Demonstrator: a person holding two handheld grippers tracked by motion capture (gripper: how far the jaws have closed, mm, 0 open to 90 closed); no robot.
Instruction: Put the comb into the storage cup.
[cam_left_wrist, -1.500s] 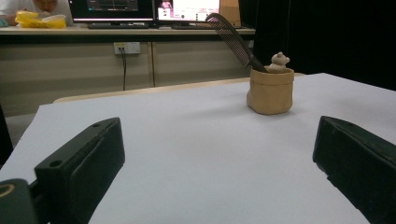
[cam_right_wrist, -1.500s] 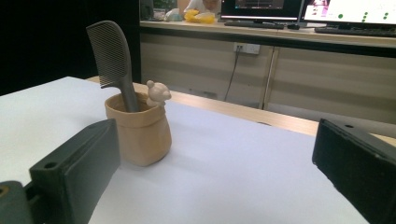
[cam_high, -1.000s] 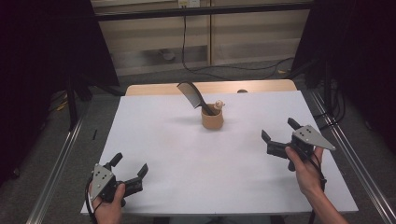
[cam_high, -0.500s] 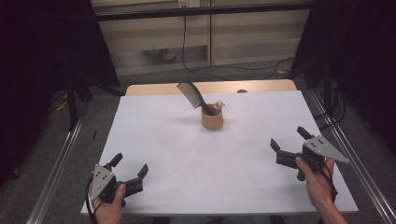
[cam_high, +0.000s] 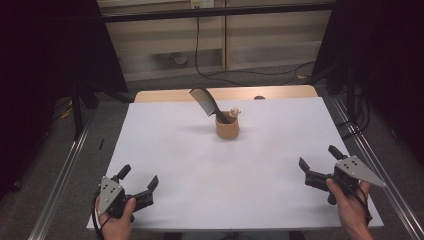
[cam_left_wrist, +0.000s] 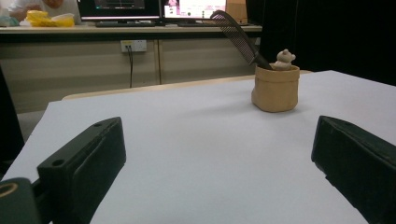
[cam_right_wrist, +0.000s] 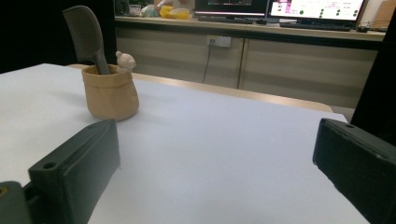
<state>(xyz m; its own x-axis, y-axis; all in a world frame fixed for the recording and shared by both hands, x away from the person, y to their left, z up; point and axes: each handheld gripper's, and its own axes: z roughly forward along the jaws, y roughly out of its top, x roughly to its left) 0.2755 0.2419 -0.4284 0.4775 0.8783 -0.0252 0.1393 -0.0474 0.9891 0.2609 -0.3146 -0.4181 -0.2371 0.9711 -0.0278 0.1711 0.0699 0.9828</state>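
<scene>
A small tan pot (cam_high: 227, 128) (cam_left_wrist: 275, 88) (cam_right_wrist: 110, 92) stands on the white table (cam_high: 225, 170), toward the far middle. A dark comb-like tool (cam_high: 205, 101) (cam_left_wrist: 236, 33) (cam_right_wrist: 84, 33) leans out of it, beside a small bear figure (cam_high: 235, 112) (cam_left_wrist: 284, 58) (cam_right_wrist: 125, 59) on its rim. My left gripper (cam_high: 139, 181) rests open near the front left corner, nothing between its jaws. At the front right edge, my right gripper (cam_high: 318, 158) is held open and empty too. Both point toward the pot from far off.
A wooden tabletop strip (cam_high: 165, 95) shows beyond the white sheet. Metal rails (cam_high: 65, 175) run along both table sides. Cables (cam_high: 210, 75) lie on the floor behind. A counter with monitors (cam_right_wrist: 275, 9) stands in the background.
My right gripper has moved back toward the front right edge of the table and lower. The left gripper and the pot have stayed put.
</scene>
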